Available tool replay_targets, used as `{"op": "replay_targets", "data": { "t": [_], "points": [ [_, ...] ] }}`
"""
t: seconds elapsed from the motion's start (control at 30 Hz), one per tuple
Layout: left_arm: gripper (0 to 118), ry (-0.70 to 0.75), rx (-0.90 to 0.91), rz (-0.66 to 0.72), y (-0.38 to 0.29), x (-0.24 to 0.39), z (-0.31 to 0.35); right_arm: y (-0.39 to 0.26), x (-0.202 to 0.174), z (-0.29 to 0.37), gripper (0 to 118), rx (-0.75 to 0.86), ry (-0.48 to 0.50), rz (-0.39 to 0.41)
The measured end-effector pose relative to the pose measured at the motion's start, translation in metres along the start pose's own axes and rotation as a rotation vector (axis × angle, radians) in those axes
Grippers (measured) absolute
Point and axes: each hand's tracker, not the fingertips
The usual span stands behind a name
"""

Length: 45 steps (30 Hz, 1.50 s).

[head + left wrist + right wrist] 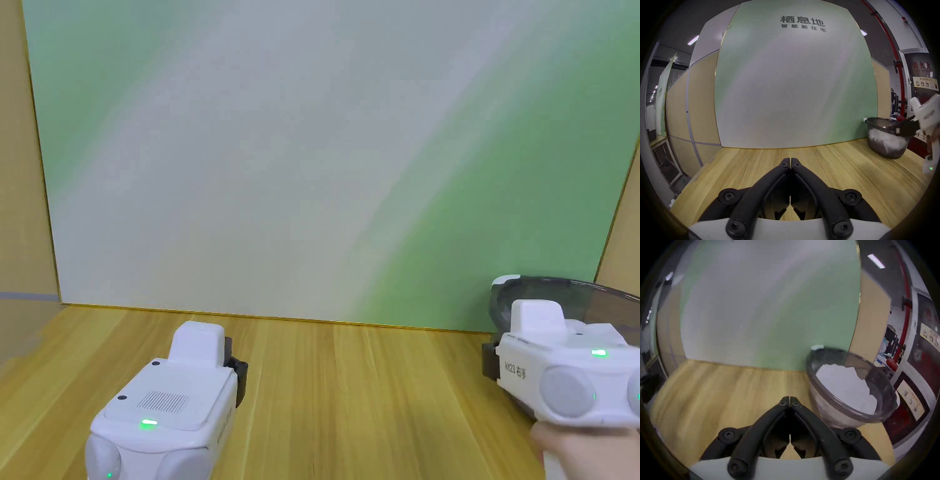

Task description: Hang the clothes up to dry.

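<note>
Two grippers are hovering low over the wooden table (350, 400), both with jaws pressed together and pinching nothing. Nearest me, the left gripper (790, 162) is sitting at about seven o'clock in the head view, its nose pointing at twelve toward the green and white backdrop panel (312, 156), with bare tabletop ahead of it. The right gripper (789, 400) is riding at about four o'clock in the head view, a hand (584, 453) showing beneath its body.

Everything is turning on where the laundry is lying from that right gripper. In the right gripper view, the dark see-through basin (818, 391) is standing just beside the jaw tips at about two o'clock, and the white clothes (844, 386) are lying heaped inside it, below the rim. So the right gripper is plainly the nearer one; from the left gripper view the basin is sitting well apart, out at three o'clock. The heap is looking lumpy, with no long axis I can make out.

Judging from this, the jaws are needing to spread, lift over the near rim and dip down to the cloth; that rim is the one thing standing in the way. Farther off, the panel is closing the back of the table, and I am seeing no rail or rack for hanging from here.
</note>
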Motion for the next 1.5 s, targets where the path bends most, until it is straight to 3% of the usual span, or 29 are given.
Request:
{"op": "replay_targets", "data": {
  "t": [0.17, 0.27, 0.37, 0.47, 0.63, 0.73, 0.87, 1.07, 1.13, 1.37, 1.5],
  "points": [
    [0, 0.024, 0.015, 0.015, 0.002, -0.002, 0.016, -0.039, -0.046, 0.079, 0, 0.223, -0.005, 0.085],
    [0, 0.011, 0.014, 0.016, 0.002, -0.007, 0.022, -0.063, -0.061, 0.109, 0, 0.249, 0.019, 0.057],
    [0, 0.02, 0.022, 0.029, 0.0, -0.008, 0.026, -0.088, -0.054, 0.104, 0, 0.292, -0.03, 0.02],
    [0, -0.002, 0.004, 0.041, -0.001, -0.005, 0.026, -0.096, -0.042, 0.092, 0, 0.205, 0.003, -0.054],
    [0, -0.036, 0.027, -0.034, 0.007, 0.008, 0.024, -0.091, -0.026, 0.102, 0, 0.214, -0.026, -0.072],
    [0, -0.125, 0.048, -0.034, 0.019, 0.02, 0.015, -0.09, -0.017, 0.104, 0, 0.184, -0.016, -0.103],
    [0, -0.363, 0.085, -0.097, 0.036, 0.053, 0.003, -0.096, -0.009, 0.108, 0, 0.173, -0.042, -0.111],
    [0, -1.121, 0.098, -0.053, 0.052, 0.097, -0.012, -0.107, 0.006, 0.109, 0, 0.13, -0.058, -0.149],
    [0, -1.204, 0.079, -0.029, 0.053, 0.108, -0.009, -0.11, 0.01, 0.111, 0, 0.124, -0.065, -0.157],
    [0, -1.091, 0.082, -0.079, 0.053, 0.135, -0.005, -0.104, 0.03, 0.106, 0, 0.065, -0.086, -0.164],
    [0, -1.063, 0.08, -0.079, 0.055, 0.141, -0.007, -0.059, 0.059, 0.086, 0, -0.008, -0.071, -0.197]
  ]
}}
